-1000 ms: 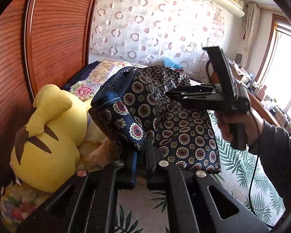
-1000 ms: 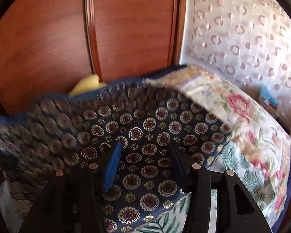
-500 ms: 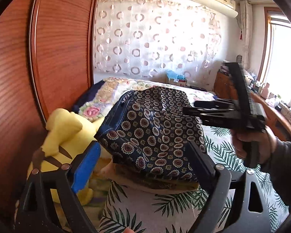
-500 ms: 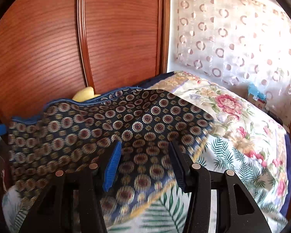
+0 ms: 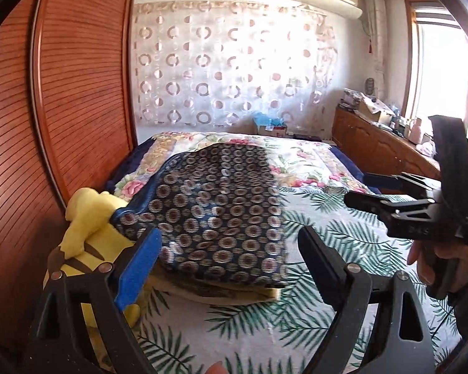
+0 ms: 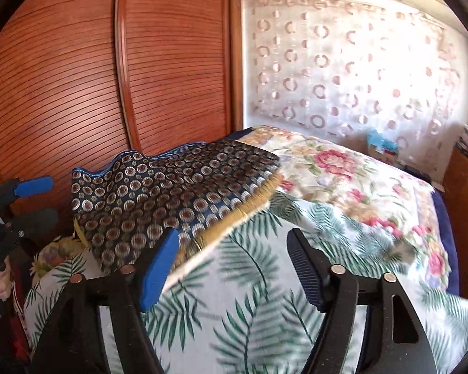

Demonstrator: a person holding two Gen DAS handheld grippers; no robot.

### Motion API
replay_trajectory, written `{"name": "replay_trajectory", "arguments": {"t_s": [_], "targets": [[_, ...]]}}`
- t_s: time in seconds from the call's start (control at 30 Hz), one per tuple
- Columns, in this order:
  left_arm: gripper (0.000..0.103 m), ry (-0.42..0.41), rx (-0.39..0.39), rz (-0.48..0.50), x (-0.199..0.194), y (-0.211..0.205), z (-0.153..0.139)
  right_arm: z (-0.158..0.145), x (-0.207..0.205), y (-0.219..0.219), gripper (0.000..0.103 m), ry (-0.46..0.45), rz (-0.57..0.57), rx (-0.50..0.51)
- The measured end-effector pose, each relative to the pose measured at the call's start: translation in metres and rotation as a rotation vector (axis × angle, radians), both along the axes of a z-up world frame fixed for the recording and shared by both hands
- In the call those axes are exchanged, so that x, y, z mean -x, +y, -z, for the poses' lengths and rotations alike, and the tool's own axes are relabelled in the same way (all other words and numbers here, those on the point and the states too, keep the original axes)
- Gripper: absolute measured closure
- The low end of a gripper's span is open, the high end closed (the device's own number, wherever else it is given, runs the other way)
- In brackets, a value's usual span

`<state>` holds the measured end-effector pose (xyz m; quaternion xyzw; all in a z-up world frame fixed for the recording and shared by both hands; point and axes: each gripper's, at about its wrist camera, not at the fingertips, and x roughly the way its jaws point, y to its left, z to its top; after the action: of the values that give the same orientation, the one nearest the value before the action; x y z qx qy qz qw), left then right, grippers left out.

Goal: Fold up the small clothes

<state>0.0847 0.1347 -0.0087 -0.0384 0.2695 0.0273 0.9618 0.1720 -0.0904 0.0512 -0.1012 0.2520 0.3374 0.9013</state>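
A small navy garment with round medallion print (image 5: 215, 215) lies folded on top of a yellowish folded piece on the bed; it also shows in the right wrist view (image 6: 171, 199). My left gripper (image 5: 231, 249) is open and empty, hovering just in front of the garment. My right gripper (image 6: 231, 258) is open and empty, to the right of the garment's edge. The right gripper shows in the left wrist view (image 5: 390, 199), and the left gripper shows at the left edge of the right wrist view (image 6: 31, 199).
The bed has a leaf-and-flower print cover (image 5: 321, 233). A yellow plush toy (image 5: 87, 227) lies at the garment's left side. A wooden wardrobe (image 6: 109, 78) stands beside the bed. A wooden dresser (image 5: 387, 146) with clutter stands at the right under the window.
My left gripper opened and let go of the garment, which dropped flat onto the pile. Both grippers drew back from it; the right one moved right, off the cloth.
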Motion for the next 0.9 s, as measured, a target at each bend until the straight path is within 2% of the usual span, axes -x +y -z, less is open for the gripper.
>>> {"name": "replay_trajectory", "arguments": {"t_s": [0.3, 0.6, 0.9], "targets": [[0.014, -0.006, -0.027, 0.047, 0.011, -0.037, -0.006, -0.009, 0.062, -0.039, 0.026, -0.034, 0.12, -0.031], [0.014, 0.003, -0.019, 0.072, 0.021, -0.059, -0.013, -0.025, 0.123, -0.069, 0.026, -0.07, 0.258, -0.047], [0.014, -0.004, -0.015, 0.113, 0.021, -0.085, -0.02, -0.028, 0.154, -0.081, 0.026, -0.081, 0.364, -0.061]]}}
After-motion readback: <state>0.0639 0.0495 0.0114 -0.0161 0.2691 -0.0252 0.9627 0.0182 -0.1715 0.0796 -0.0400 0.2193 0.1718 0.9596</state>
